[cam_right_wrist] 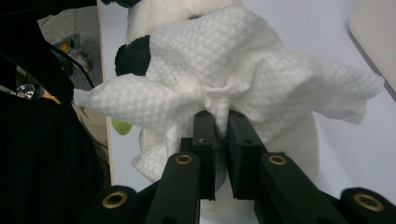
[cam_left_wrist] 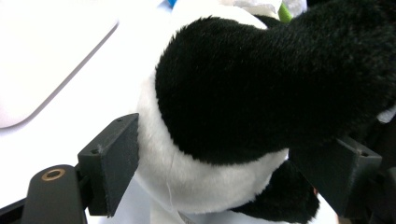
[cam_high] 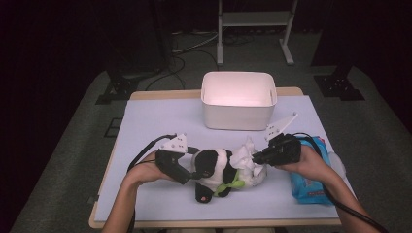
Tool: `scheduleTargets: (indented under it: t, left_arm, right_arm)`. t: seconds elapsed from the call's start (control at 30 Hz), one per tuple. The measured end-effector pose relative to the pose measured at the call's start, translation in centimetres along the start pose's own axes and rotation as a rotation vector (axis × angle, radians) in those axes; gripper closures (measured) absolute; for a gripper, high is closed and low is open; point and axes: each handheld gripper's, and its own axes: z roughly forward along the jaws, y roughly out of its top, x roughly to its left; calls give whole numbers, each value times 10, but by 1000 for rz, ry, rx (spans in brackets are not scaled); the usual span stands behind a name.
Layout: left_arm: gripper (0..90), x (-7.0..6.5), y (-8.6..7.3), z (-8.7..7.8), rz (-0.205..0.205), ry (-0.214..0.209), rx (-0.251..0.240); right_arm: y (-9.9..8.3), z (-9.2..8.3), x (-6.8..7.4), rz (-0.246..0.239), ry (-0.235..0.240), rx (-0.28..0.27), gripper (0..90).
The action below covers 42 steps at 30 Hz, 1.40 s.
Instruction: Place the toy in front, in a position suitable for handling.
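Plush panda (cam_high: 216, 167) — black-and-white, lying down, left tongs (cam_left_wrist: 212, 172) gripping, white wipe (cam_right_wrist: 224, 79) in right tongs (cam_right_wrist: 222, 135).

A desk (cam_high: 145, 116) with a pale lavender top and a wooden edge stands on grey carpet (cam_high: 73, 145). The far room is dark. A white metal frame (cam_high: 252, 19) stands far centre, cables (cam_high: 189, 46) trail on the floor beside it, and black stand bases (cam_high: 114, 90) sit at far left and far right.

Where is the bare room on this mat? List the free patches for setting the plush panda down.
Free: the mat left of the white bin, and the front strip near the table edge. Crowded: the middle, with the plush panda, white wipe, both grippers, and the blue wipes pack at right.
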Motion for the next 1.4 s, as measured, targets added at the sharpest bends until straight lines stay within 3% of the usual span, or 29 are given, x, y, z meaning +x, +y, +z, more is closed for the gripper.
scheduleTargets:
  t: [0.17,0.33,0.5,0.77,0.9,1.07,1.3,1.4]
  left_arm:
    - [170,2,-2,-9,-31,-29,-11]
    - [170,3,-4,-17,-34,-45,-18]
    - [170,4,-1,-26,-50,-50,-59]
    - [170,3,7,-19,-63,-97,-49]
    - [181,-2,9,-7,-25,-140,-26]
    - [211,-6,14,0,5,-143,-20]
    - [212,-10,17,3,25,-150,-13]
    - [213,-12,18,4,41,-148,3]
  right_arm:
    - [-1,0,1,-3,1,5,820]
    - [-3,-1,4,0,10,2,819]
    - [-6,-1,8,-2,21,6,819]
    - [-9,-1,14,-16,36,13,819]
    - [-9,-1,19,-27,38,24,817]
    - [0,-4,26,-65,18,14,820]
    - [24,12,33,-117,41,-5,821]
    - [36,24,38,-146,39,15,821]
